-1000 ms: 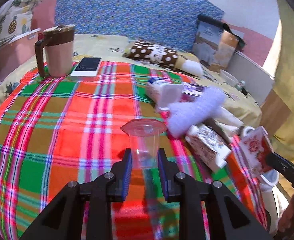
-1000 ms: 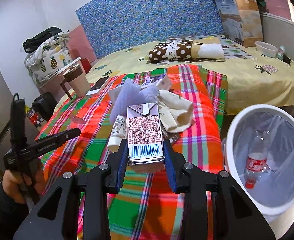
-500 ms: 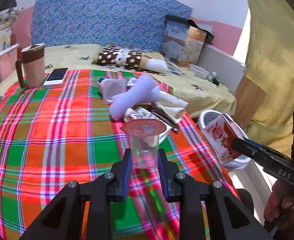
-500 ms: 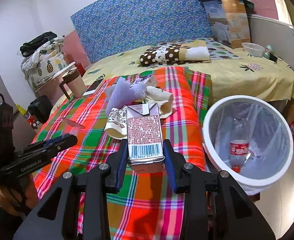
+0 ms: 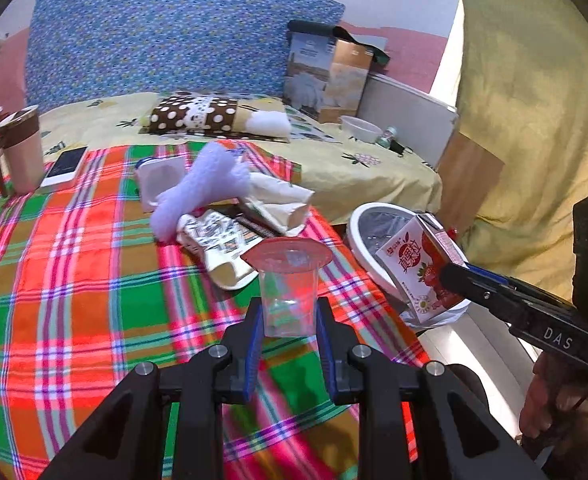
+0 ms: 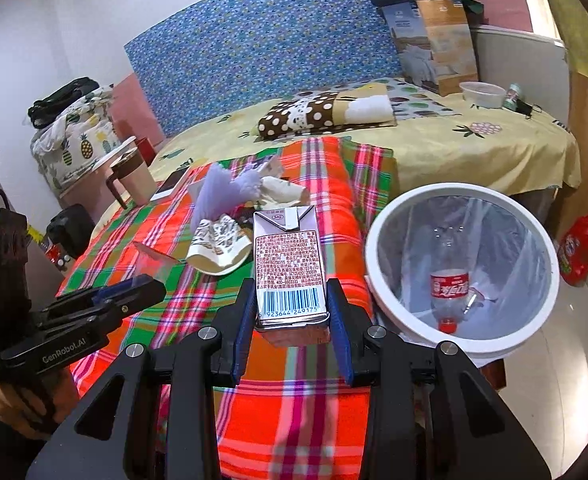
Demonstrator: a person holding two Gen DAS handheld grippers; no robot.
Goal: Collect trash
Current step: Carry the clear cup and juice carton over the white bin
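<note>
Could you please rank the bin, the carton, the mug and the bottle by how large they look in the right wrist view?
1. bin
2. carton, enlarged by nearness
3. mug and bottle, too alike to rank

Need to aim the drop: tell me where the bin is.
In the right wrist view the white bin stands on the floor right of the plaid blanket, just right of the carton in the right gripper.

"DAS" is printed in white on the right tool (image 5: 449, 276). "GenRobot.AI" is printed on the left tool (image 6: 150, 286). "SIG" and the barcode digits "923644 249175" are borne by the carton (image 6: 290, 268).
</note>
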